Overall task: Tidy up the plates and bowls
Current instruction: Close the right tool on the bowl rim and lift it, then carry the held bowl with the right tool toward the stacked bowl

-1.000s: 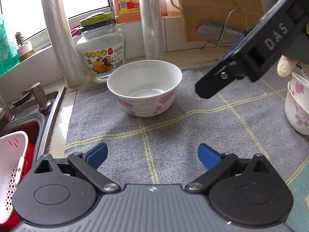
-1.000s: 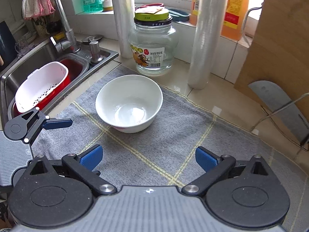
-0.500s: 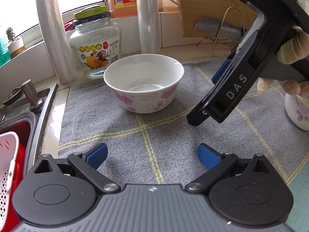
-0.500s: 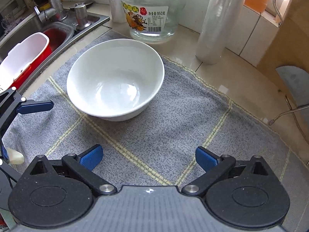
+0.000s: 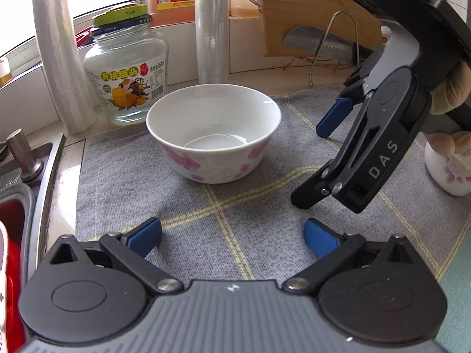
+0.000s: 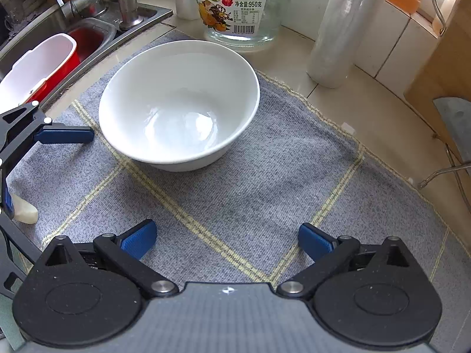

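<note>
A grey cloth mat (image 5: 265,206) with yellow grid lines covers the counter, and everything sits on or around it. At the back, a wooden cutting board (image 5: 318,8) leans upright with a knife (image 5: 318,44) in a wire rack in front of it. To the far side, the steel sink (image 6: 97,29) holds a red-and-white basket (image 6: 41,61). Behind the mat stands a glass jar (image 5: 126,70) with a green lid, flanked by two upright rolls of cling film (image 5: 60,58). And here's the one to watch: the white bowl (image 5: 213,138) with pink flowers stands upright on the mat, just in front of the jar, empty inside. A second flowered bowl (image 5: 447,173) peeks in at the right edge, partly hidden behind the gloved hand. The right gripper (image 5: 321,158) hangs tilted over the mat beside the bowl, fingers spread wide, holding nothing, not touching the rim. The left gripper (image 5: 232,235) sits low on the near side, blue pads (image 5: 144,235) well apart, empty too, with the bowl straight ahead of it.
</note>
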A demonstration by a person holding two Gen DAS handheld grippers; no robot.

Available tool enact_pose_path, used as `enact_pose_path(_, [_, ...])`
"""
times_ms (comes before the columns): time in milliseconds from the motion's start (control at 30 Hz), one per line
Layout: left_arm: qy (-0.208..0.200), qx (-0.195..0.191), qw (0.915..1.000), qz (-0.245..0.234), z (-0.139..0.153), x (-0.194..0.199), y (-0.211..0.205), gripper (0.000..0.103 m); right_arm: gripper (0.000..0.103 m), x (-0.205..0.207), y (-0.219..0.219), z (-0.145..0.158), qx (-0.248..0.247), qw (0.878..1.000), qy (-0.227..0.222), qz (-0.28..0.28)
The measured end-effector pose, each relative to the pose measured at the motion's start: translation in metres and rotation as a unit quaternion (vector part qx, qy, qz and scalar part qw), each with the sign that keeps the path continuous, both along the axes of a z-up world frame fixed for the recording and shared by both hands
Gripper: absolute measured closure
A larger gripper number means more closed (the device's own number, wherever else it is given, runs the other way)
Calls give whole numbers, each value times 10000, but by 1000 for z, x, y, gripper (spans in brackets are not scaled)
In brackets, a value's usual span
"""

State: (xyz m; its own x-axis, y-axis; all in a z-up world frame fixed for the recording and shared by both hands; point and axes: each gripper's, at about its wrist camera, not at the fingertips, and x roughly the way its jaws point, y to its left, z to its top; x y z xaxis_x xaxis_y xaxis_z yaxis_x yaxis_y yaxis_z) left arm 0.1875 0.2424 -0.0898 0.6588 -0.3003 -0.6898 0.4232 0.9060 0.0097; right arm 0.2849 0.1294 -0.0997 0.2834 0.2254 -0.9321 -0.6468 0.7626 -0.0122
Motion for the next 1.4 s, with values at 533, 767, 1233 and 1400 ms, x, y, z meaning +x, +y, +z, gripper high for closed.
enact_pose_path(533, [-209, -130, 9984, -508, -3, 23, -1, 0, 0, 17, -9, 49, 885, 9958, -170, -132])
enact_pose_path(767, [-588, -256, 9979, -127, 5, 27, 6, 1, 0, 33, 6, 54, 1134, 9934, -179, 37])
enact_pose_path(1233, [-864, -262, 9959, -113, 9, 31, 2, 6, 0, 48, 21, 41, 1265, 9917, 65, 215])
enact_pose_path(1400, [-898, -272, 9955, -99, 10, 31, 3, 14, 0, 50, 25, 41, 1327, 9907, 114, 282])
